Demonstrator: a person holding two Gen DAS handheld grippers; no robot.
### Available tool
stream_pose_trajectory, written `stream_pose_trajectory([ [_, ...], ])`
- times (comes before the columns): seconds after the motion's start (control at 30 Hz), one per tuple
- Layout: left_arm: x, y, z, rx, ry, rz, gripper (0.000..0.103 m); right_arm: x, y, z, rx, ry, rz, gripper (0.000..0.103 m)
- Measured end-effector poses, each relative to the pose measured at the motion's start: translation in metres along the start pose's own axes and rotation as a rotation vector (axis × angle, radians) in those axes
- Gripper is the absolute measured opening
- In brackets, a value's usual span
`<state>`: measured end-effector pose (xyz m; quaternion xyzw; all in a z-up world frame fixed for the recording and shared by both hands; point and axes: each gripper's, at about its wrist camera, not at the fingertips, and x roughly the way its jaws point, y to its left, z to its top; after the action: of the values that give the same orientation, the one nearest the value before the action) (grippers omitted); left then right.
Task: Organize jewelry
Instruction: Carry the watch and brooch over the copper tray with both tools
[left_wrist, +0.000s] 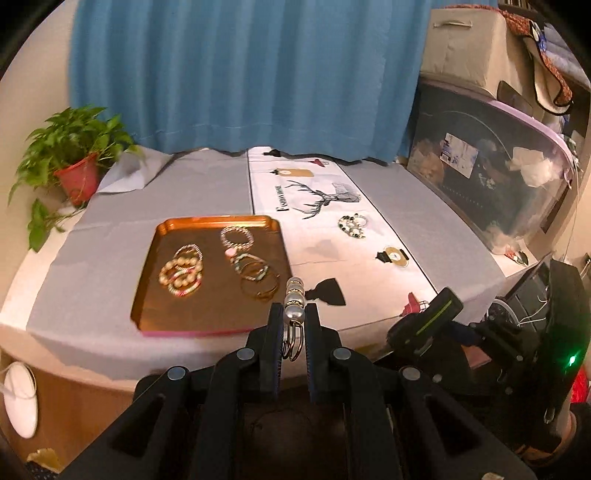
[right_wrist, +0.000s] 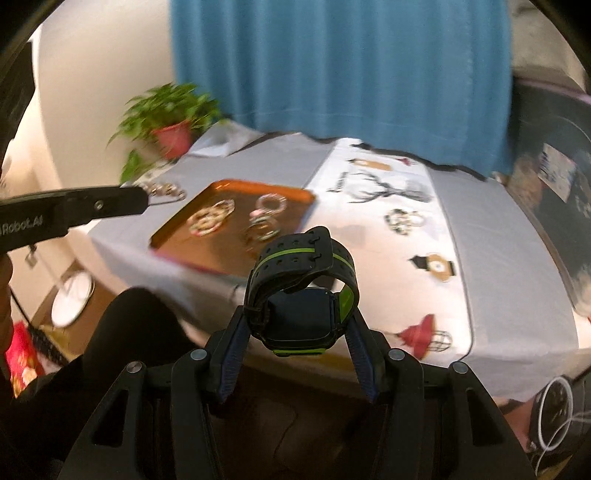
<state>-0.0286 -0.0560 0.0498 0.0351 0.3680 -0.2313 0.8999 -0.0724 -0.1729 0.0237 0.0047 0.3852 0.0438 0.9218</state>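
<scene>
Left claw (left_wrist: 294, 314) grips pearl bracelet (left_wrist: 295, 295) (tray (left_wrist: 147, 266) near).

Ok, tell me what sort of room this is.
Probably a lived-in room at home, not a workshop: a blue curtain behind the cloth-covered table, a potted plant in the corner, and a clear storage bin stuffed with household odds and ends.

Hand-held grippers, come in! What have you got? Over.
Left hand-held gripper shut on pearl bracelet. Right hand-held gripper shut on black-green watch. Orange tray ahead, nothing blocking.
</scene>
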Motion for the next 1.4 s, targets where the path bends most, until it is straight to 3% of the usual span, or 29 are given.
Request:
stream_pose_trajectory([
  [0.23,-0.012,0.014,-0.011,-0.018,-0.024,0.012,0.009,0.003,0.032,-0.002,-0.07,0.032,0.017,0.053],
  [0.73,0.015,0.038,-0.008,-0.045,0.008,0.012,0.009,0.028,0.041,0.01,-0.102,0.073,-0.011,0.053],
  [1.03,0.047,0.067,0.004,-0.08,0.035,0.01,0.009,0.069,0.043,0.028,-0.122,0.114,-0.017,0.053],
  [1.4,0.088,0.123,0.034,-0.144,0.033,0.031,0.009,0.142,0.049,0.082,-0.154,0.129,-0.007,0.053],
])
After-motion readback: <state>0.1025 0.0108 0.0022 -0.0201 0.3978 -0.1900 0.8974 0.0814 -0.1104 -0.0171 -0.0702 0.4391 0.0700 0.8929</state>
